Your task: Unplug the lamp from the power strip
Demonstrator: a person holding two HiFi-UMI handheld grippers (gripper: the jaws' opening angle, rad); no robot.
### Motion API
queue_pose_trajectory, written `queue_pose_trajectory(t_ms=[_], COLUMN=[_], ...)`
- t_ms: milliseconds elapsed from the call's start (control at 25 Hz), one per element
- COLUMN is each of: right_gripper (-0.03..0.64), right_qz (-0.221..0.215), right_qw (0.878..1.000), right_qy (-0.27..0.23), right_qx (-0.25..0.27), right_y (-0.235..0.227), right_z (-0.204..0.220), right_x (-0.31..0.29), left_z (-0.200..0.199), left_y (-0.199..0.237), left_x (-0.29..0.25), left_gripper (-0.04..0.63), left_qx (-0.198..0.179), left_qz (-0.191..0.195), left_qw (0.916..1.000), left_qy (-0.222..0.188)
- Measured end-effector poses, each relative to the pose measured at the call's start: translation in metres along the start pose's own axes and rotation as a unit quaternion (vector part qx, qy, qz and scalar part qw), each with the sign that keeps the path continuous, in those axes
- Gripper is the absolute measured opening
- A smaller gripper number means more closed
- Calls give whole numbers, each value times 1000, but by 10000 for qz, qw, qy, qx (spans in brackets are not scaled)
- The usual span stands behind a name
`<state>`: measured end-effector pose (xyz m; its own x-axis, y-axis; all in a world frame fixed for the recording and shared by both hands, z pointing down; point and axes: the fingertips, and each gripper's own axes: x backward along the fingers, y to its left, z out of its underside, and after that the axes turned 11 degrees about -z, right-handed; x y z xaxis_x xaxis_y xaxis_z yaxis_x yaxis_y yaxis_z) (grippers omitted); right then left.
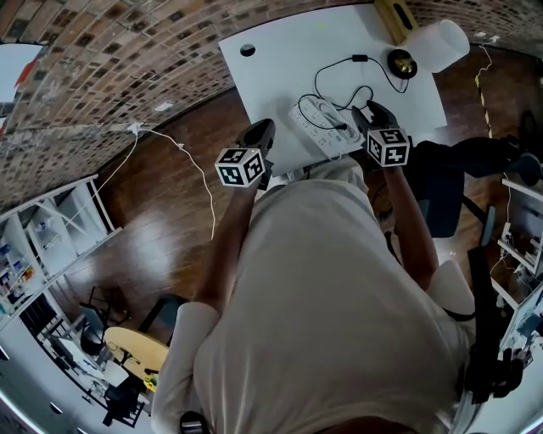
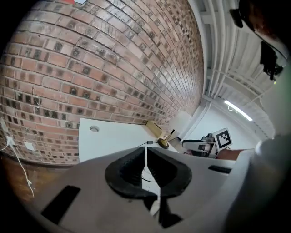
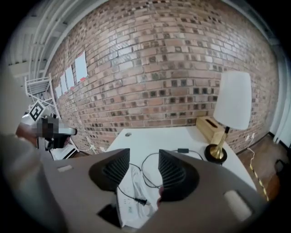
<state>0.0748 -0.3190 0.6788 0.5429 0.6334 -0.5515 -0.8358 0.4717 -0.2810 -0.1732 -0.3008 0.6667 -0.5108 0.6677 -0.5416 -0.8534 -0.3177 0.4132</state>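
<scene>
Hovering over the white worktop (image 1: 280, 59) in the head view, left gripper (image 1: 259, 136) beside the power strip (image 1: 321, 127), right gripper (image 1: 373, 114) above it, lamp (image 1: 428, 47) at the far corner, left gripper view, jaws nearly together, empty, right gripper view, jaws wide apart, gripping nothing, black plug (image 3: 138, 200) lying on the strip.

I note a white table (image 1: 280, 59) with a round cable hole (image 1: 247, 50) set against a brick wall (image 1: 110, 59), a tan wooden box (image 1: 394, 19) at its far edge, a dark wood floor (image 1: 170, 237) crossed by a white cable (image 1: 200, 174), and white shelving (image 1: 42, 246) nearby.
</scene>
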Motion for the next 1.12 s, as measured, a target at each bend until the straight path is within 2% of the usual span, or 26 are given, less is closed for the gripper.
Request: queue_pose_trajectory(t_ms=[160, 320, 480, 680, 920, 1120], right_gripper=[189, 189, 189, 172, 163, 152], right_qz=[-74, -213, -336, -622, -678, -770], right_qw=[9968, 9857, 9741, 9699, 9737, 9774], right_qy=[-493, -856, -1127, -1228, -909, -732], right_qx=[622, 1434, 1931, 2010, 1974, 1825], right_y=[24, 58, 90, 115, 114, 104], right_z=[-57, -106, -137, -146, -126, -113], right_x=[15, 30, 43, 40, 39, 45], left_z=[-28, -52, -82, -107, -89, -76], left_y=[-9, -14, -17, -14, -15, -11], left_x=[20, 39, 58, 69, 62, 62], left_gripper=[6, 6, 6, 6, 8, 12], left_qx=[-29, -242, -374, -498, -570, -577], left_qz=[164, 174, 181, 114, 77, -155], left_qw=[9993, 9976, 9936, 9874, 9893, 9902], left_qy=[-330, -623, -1052, -1498, -1342, -1266])
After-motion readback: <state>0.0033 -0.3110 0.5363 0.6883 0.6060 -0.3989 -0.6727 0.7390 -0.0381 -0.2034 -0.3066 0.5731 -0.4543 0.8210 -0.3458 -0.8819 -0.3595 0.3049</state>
